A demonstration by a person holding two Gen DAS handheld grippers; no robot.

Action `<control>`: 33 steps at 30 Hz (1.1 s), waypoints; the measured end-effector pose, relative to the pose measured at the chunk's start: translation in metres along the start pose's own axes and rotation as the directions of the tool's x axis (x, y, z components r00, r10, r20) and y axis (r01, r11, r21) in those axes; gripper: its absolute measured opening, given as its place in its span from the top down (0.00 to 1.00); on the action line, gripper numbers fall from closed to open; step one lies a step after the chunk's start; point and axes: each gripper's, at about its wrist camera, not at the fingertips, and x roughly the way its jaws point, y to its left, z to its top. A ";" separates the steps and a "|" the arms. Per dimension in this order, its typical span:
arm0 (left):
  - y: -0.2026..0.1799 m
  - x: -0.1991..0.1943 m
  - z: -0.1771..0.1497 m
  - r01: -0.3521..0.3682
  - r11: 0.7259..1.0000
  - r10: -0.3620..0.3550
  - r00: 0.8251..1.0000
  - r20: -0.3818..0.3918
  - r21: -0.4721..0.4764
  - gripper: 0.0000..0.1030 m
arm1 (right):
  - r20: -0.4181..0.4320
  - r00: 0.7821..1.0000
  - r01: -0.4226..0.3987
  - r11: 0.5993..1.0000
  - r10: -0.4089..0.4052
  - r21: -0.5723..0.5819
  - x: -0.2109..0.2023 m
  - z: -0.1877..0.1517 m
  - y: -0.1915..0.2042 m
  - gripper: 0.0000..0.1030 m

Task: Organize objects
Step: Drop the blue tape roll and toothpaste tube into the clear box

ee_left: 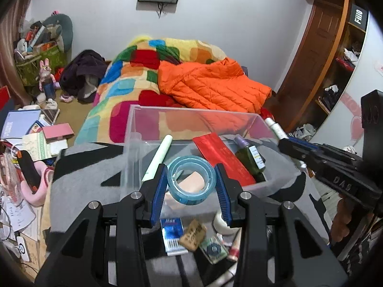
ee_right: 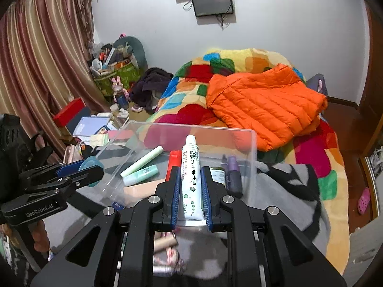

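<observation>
Both tongs loaded, poised at the clear bin.

Left tongs (ee_left: 191,181) pinch a blue tape roll (ee_left: 191,179) across its rim; right tongs (ee_right: 190,186) are narrowed on a white ointment tube (ee_right: 190,177), cap pointing away. Just ahead of both sits the clear bin (ee_left: 148,117) on a grey blanket (ee_left: 79,191), already holding a pale green stick (ee_left: 159,157), a red packet (ee_left: 222,157) and a dark green bottle (ee_left: 251,157). Judgement: carry each piece past the near wall and lower it to a bare patch before releasing, one at a time, so the tongs do not collide. Left view alone shows loose items below its tongs, outside the bin, so sorting is unfinished; right view alone shows the tube's print and a mint tube (ee_right: 141,174) in the bin.
</observation>
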 end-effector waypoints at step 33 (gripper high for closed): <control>-0.009 -0.027 -0.021 -0.036 0.995 0.035 0.999 0.008 0.092 0.51 | -0.062 0.998 -0.028 0.999 0.026 -0.035 -0.016 -0.022 0.009 0.69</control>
